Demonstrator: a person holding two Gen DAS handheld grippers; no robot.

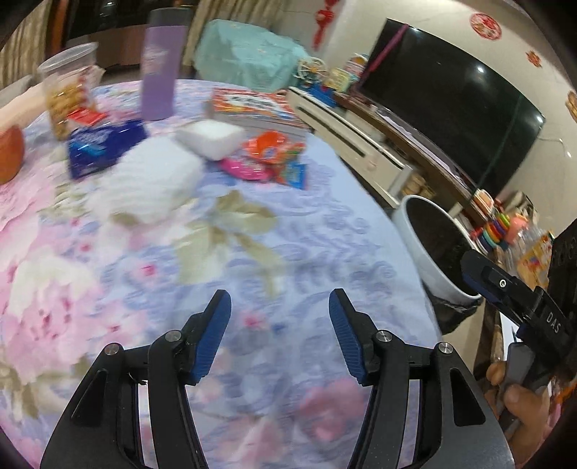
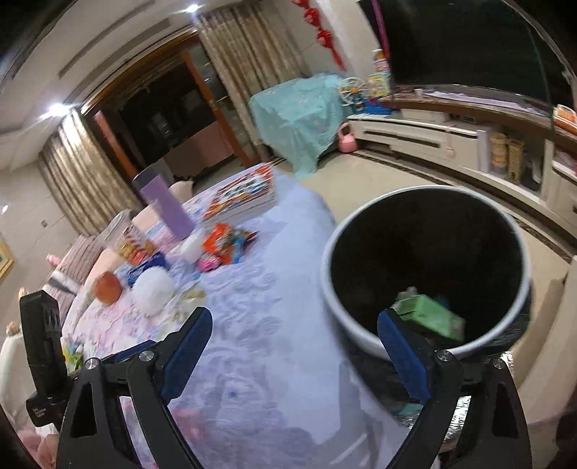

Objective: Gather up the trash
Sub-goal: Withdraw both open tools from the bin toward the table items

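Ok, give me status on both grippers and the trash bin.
Left gripper open, empty, over the tablecloth. Right gripper open, empty, at the trash bin. Green packet inside the bin. Wrappers remain on the table; path unobstructed.

A dark television (image 1: 450, 108) hangs on a pale wall above a long low cabinet (image 2: 450, 140); striped curtains (image 2: 249, 54) frame dark glass doors (image 2: 173, 119), ceiling lights (image 2: 193, 8) glare, floor (image 2: 378, 176) pale tile

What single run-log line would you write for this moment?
left claw: open, empty, over table | right claw: open, empty, beside bin | green packet: in bin | wrappers: on table
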